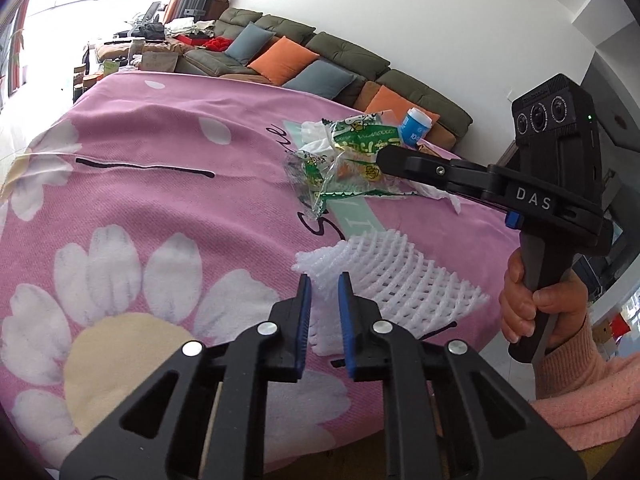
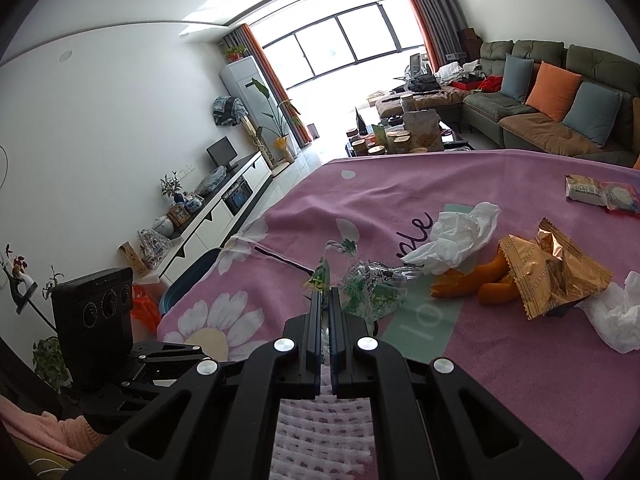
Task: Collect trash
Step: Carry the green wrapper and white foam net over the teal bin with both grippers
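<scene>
- The left hand-held gripper (image 1: 324,280), low in the middle of the left wrist picture, is sitting a little apart, with the edge of the white foam net (image 1: 400,276) in the gap; whether the pads are pressing it is hard to tell.
- The right hand-held gripper (image 2: 327,292) is squeezing together on the clear green wrapper (image 2: 372,280), above the pink cloth (image 2: 500,380).
- A gold wrapper (image 2: 556,280) and white tissue (image 2: 460,236) are lying on the right.

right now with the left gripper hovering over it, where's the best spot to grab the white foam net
Take the foam net by its near left edge, which lies flat on the pink cloth between the left hand-held gripper's slightly parted jaws. Come down from above and pinch: the mesh looks soft and thin, so an edge should fold into the pads more easily than the broad middle.
</scene>
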A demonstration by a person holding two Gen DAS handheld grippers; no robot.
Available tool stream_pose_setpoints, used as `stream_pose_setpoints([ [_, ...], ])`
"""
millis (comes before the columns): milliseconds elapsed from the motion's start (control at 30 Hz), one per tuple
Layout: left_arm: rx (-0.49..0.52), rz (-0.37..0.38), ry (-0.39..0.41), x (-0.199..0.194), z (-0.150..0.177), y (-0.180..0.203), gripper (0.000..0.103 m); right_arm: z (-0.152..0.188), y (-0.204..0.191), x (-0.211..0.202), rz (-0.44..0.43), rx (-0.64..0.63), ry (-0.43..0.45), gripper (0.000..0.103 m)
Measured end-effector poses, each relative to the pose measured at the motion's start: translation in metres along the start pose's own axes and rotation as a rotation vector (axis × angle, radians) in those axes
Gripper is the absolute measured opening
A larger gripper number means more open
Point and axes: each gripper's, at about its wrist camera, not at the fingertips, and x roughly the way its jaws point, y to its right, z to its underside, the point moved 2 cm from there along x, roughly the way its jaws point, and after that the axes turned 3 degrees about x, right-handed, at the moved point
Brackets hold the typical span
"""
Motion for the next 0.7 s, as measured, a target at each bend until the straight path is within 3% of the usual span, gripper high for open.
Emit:
stream_pose_setpoints([
  [267, -0.032, -0.037, 0.069, -0.040, 0.005, -0.014, 0.010, -0.005, -0.017, 0.009, -0.037, -0.029, -0.008, 0.002],
  [700, -0.125, -0.287, 0.205, -0.137, 0.016, -0.070, 0.010, -0.020, -0.081, 0.052, -0.170, -0.147, -0.057, 0.002],
])
